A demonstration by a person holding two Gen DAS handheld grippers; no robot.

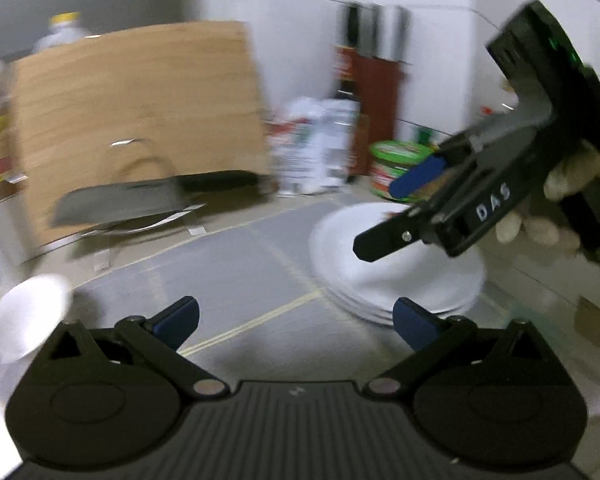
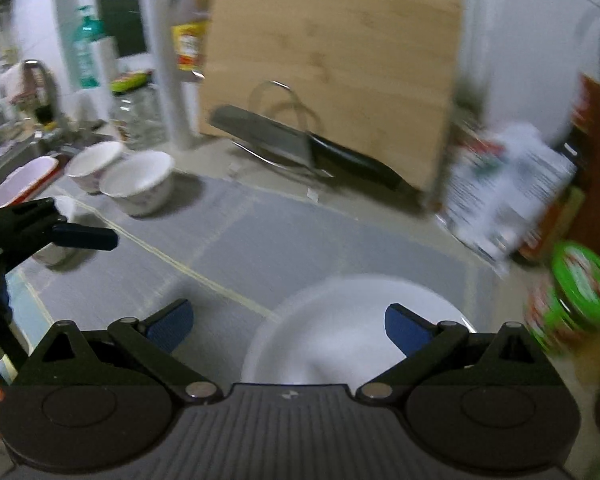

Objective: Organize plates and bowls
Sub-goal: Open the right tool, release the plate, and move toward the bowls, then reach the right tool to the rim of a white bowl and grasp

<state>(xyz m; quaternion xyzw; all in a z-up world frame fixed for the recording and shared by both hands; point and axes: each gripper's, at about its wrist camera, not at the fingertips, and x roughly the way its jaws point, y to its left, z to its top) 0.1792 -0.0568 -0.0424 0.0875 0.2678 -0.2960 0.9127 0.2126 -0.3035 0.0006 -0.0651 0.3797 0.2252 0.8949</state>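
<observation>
A stack of white plates [image 1: 400, 276] lies on the grey mat [image 1: 236, 276], to the right of my left gripper [image 1: 296, 322], which is open and holds nothing. A white bowl [image 1: 28, 320] sits blurred at the left edge. In the left wrist view my right gripper [image 1: 396, 216] hovers open over the plates, held by a gloved hand [image 1: 556, 208]. From the right wrist, my right gripper [image 2: 288, 324] is open above the white plates [image 2: 340, 328]. Two white bowls [image 2: 136, 182] [image 2: 94, 164] stand at the far left, and my left gripper [image 2: 84, 220] pokes in there.
A wooden cutting board [image 2: 332, 72] leans at the back with a cleaver [image 2: 300, 144] on a wire rack before it. Bottles [image 2: 190, 20], a paper bag [image 2: 508, 192], a green-lidded jar [image 2: 576, 292] and a knife block [image 1: 376, 92] crowd the counter's back and right. A pink-rimmed container [image 2: 24, 180] sits far left.
</observation>
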